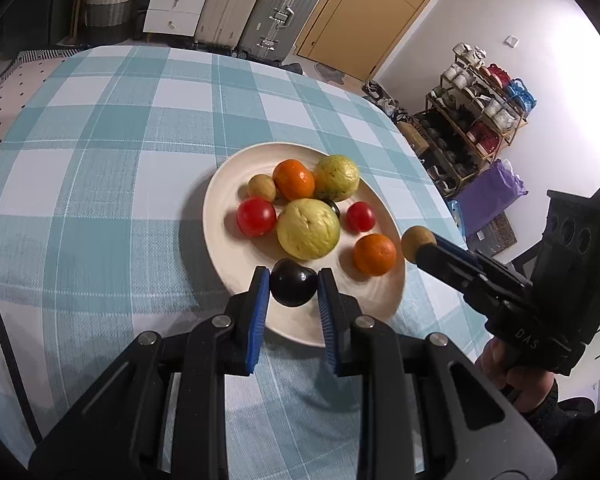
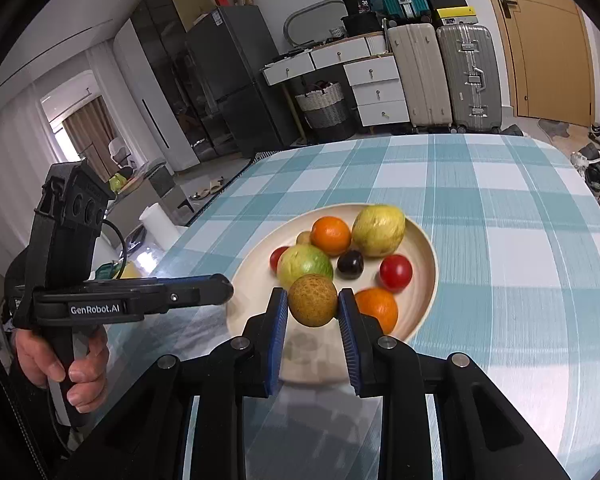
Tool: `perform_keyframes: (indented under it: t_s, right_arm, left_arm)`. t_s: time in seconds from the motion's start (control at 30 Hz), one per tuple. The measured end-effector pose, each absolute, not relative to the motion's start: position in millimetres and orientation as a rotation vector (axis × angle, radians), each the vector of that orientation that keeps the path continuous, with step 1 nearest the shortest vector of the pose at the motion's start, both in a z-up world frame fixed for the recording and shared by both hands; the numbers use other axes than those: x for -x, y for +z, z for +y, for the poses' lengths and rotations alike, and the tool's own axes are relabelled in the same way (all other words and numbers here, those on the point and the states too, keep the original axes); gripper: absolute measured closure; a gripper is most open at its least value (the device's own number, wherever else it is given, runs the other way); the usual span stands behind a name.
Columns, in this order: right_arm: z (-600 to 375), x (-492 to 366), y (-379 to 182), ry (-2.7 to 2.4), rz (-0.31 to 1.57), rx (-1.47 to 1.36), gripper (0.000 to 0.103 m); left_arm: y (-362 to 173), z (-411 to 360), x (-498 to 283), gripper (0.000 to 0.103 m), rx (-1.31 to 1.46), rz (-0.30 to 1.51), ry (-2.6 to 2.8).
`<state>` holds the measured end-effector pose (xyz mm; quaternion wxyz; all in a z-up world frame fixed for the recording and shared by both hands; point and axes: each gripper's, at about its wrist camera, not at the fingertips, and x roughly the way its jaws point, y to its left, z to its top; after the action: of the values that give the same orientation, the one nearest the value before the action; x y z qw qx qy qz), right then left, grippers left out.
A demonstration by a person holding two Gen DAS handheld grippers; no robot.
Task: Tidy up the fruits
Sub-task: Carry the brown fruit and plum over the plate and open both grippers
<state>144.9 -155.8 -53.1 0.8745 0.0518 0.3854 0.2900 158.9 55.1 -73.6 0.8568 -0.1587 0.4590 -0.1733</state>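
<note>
A cream plate (image 1: 228, 184) (image 2: 424, 248) on the checked tablecloth holds two green guavas (image 1: 308, 229), two oranges (image 1: 294, 179), two red tomatoes (image 1: 256, 217), a small brown fruit (image 1: 261, 188) and a dark plum (image 2: 350, 265). My left gripper (image 1: 293, 286) is shut on a dark plum (image 1: 293, 282) over the plate's near rim. My right gripper (image 2: 313, 306) is shut on a brown round fruit (image 2: 313, 300) just above the plate's near edge; it shows at the plate's right rim in the left wrist view (image 1: 416, 244).
The table (image 1: 100, 168) carries a blue and white checked cloth. Its right edge (image 1: 440, 184) drops to a floor with a shoe rack (image 1: 472, 120). Suitcases (image 2: 444, 72), drawers and a door stand beyond the far edge.
</note>
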Motion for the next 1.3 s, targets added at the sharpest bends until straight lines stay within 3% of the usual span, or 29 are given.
perform_keyframes:
  t_s: [0.87, 1.0, 1.3]
  right_arm:
    - [-143, -198, -78, 0.576, 0.874, -0.099, 0.076]
    - [-145, -199, -75, 0.578, 0.856, -0.112, 0.058]
    - [-155, -183, -53, 0.565, 0.761, -0.135, 0.052]
  left_arm:
    - [-93, 53, -197, 0.081, 0.326, 0.996, -0.368]
    - [-87, 51, -200, 0.080, 0.278, 0.992, -0.332]
    - [-64, 50, -179, 0.069, 0.239, 0.921, -0.295]
